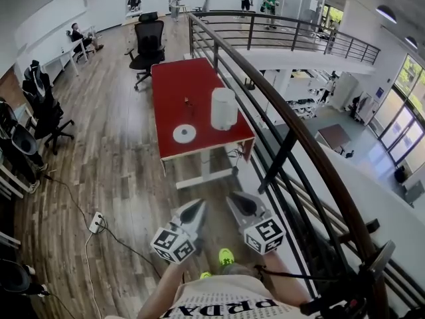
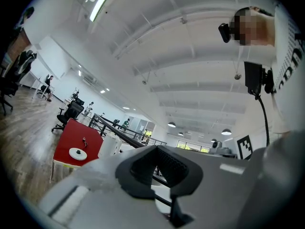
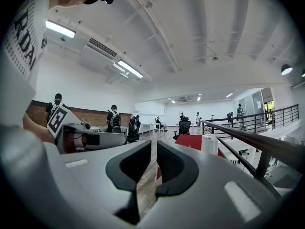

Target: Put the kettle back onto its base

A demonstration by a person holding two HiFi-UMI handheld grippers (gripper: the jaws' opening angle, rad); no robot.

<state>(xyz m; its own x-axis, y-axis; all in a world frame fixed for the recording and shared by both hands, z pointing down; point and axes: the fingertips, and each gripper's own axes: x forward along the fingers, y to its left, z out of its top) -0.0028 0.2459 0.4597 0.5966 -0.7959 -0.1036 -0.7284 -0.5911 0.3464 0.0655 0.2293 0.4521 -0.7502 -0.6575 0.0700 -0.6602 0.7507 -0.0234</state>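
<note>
Wooden floor (image 1: 113,151) surrounds a red table (image 1: 178,85) bearing white kettle (image 1: 224,108) and round base (image 1: 184,134).

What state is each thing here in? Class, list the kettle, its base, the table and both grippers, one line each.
kettle: upright on the table, off its base, untouched.
base: flat on the table, bare, apart from the kettle.
red table: standing, bearing kettle and base.
left gripper: fingers together, empty, short of the table.
right gripper: fingers a slit apart, empty, short of the table.
</note>
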